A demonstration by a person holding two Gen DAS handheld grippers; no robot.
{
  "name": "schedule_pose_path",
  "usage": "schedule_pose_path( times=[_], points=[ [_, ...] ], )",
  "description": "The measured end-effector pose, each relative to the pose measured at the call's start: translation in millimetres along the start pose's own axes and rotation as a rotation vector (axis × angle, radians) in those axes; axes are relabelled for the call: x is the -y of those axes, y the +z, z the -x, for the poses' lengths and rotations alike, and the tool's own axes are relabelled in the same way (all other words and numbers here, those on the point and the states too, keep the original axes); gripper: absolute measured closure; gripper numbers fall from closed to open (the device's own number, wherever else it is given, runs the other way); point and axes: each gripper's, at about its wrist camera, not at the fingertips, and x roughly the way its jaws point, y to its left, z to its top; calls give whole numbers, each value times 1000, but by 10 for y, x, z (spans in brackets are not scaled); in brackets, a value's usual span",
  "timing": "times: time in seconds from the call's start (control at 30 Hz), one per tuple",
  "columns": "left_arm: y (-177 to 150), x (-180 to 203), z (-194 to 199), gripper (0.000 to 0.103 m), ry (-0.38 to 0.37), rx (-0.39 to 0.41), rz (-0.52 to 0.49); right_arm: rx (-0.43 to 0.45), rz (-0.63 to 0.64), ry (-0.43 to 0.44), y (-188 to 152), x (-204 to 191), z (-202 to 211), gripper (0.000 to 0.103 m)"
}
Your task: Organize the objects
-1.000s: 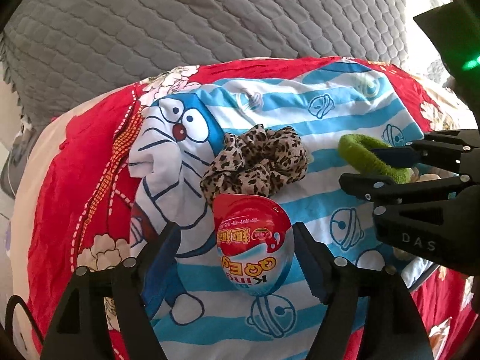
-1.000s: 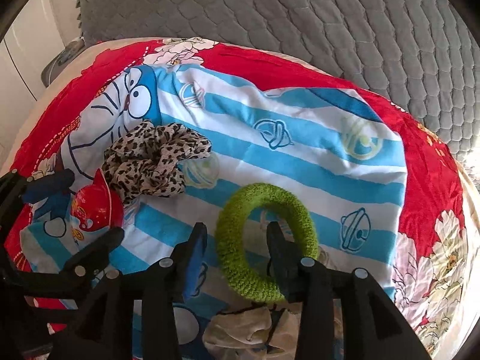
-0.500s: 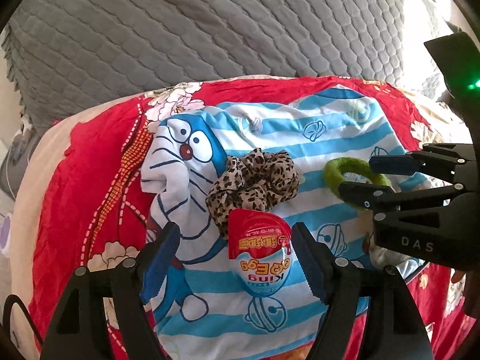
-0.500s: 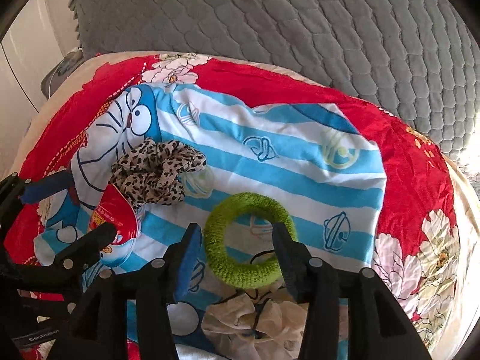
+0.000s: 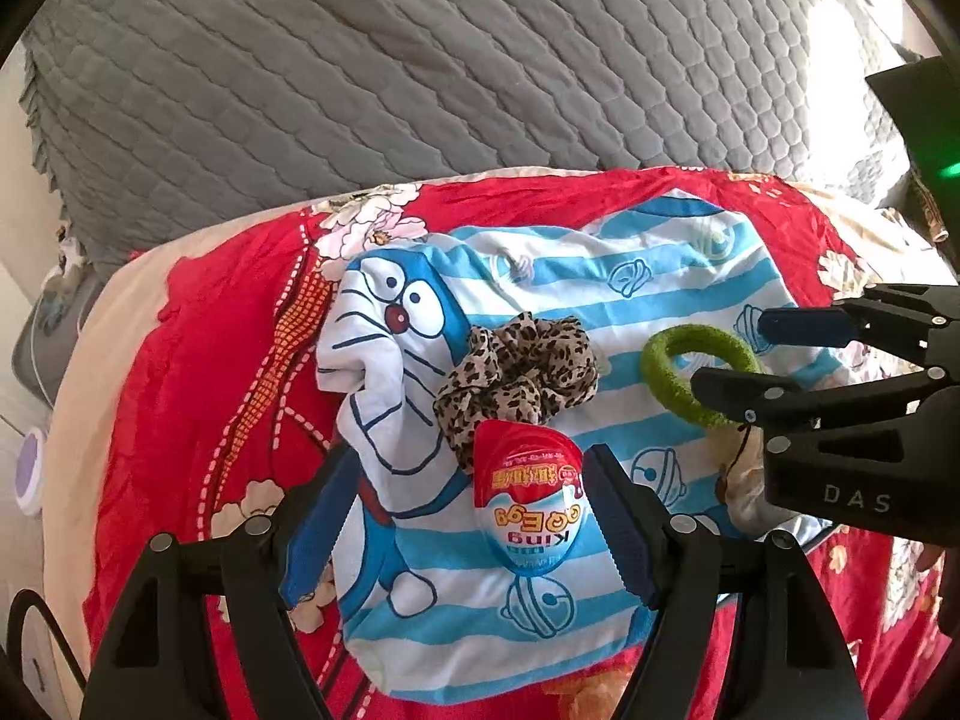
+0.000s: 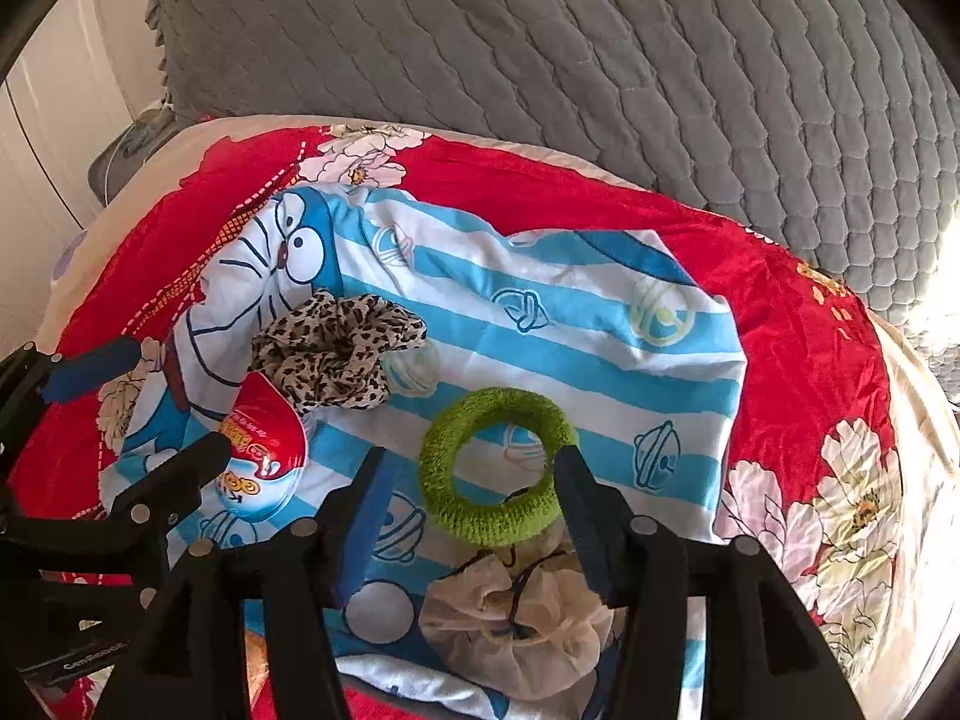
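Note:
A red, white and blue toy egg (image 5: 528, 498) lies on a blue-striped cartoon cloth (image 5: 600, 300), between the spread fingers of my left gripper (image 5: 468, 474). Its left pad stands well off the egg, so it is open. A leopard-print scrunchie (image 5: 516, 372) rests just beyond the egg. A green fuzzy hair ring (image 6: 435, 468) lies flat on the cloth inside my right gripper (image 6: 471, 459), whose jaws are opening. No pad presses on the ring. A beige scrunchie (image 6: 516, 624) sits under the right gripper's fingers.
The striped cloth is spread over a red floral quilt (image 5: 210, 360). A grey quilted cover (image 5: 480, 60) rises behind it. The two grippers stand side by side, the right gripper (image 5: 756, 357) close at the left one's right.
Both grippers have lifted away from the cloth, so the egg and the ring look smaller. The right jaws have widened and the whole ring now lies between them.

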Motion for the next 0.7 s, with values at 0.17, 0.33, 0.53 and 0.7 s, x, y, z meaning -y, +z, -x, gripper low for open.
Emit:
schedule_pose_path(
  times=[0.17, 0.33, 0.53, 0.7],
  points=[
    [12, -19, 109, 25, 3, 5, 9, 18, -1, -8, -3, 5, 132, 44],
    [24, -37, 229, 25, 12, 15, 19, 32, 2, -22, -17, 4, 251, 34],
    [21, -71, 398, 24, 18, 28, 54, 44, 1, -47, -64, 11, 418, 25],
    [-2, -46, 559, 24, 33, 41, 36, 66, 1, -44, -110, 7, 603, 18]
  ],
)
